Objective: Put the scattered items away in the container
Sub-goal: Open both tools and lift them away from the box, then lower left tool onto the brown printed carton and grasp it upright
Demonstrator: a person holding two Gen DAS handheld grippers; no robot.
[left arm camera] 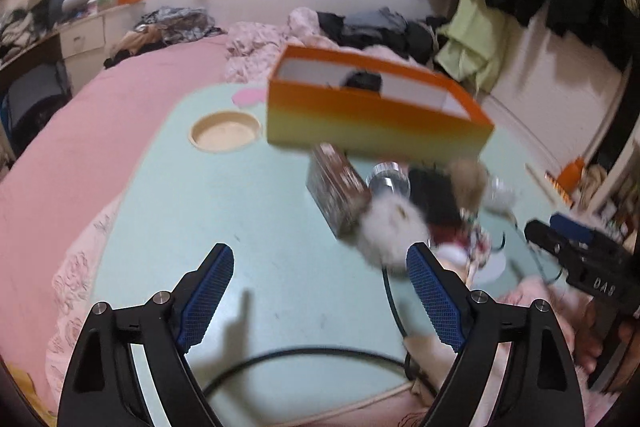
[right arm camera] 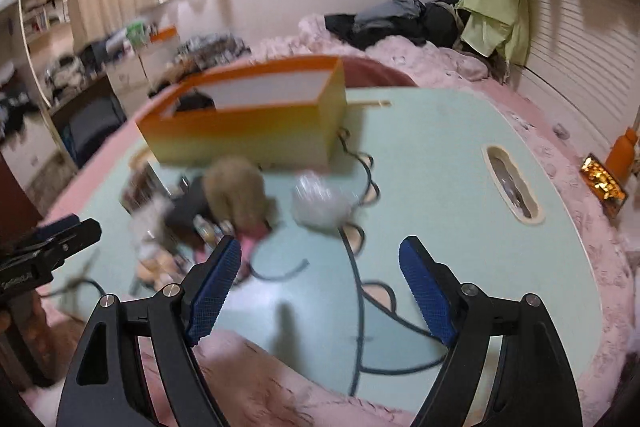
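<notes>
An orange-and-yellow box [left arm camera: 376, 119] stands open-topped on the pale green table [left arm camera: 240, 211], with a dark item [left arm camera: 362, 81] inside it. In front of it lies a pile: a patterned tin [left arm camera: 338, 187], a white fluffy ball [left arm camera: 390, 227], a brown fluffy ball [left arm camera: 468, 179], a shiny jar [left arm camera: 388, 179] and a black item [left arm camera: 434, 195]. My left gripper [left arm camera: 320, 253] hovers open and empty, the white ball just beyond its right finger. My right gripper [right arm camera: 320, 247] is open and empty too, short of the brown ball [right arm camera: 236, 191] and a clear plastic bundle [right arm camera: 320, 205]; the box [right arm camera: 248, 135] stands behind.
A black cable [right arm camera: 356, 267] snakes over the table near the right gripper. The table has a round recess [left arm camera: 224, 131] and a long slot [right arm camera: 510, 187]. It rests on a pink bed [left arm camera: 80, 131] with piled clothes [left arm camera: 380, 27] behind. An orange bottle [right arm camera: 622, 155] stands at the right.
</notes>
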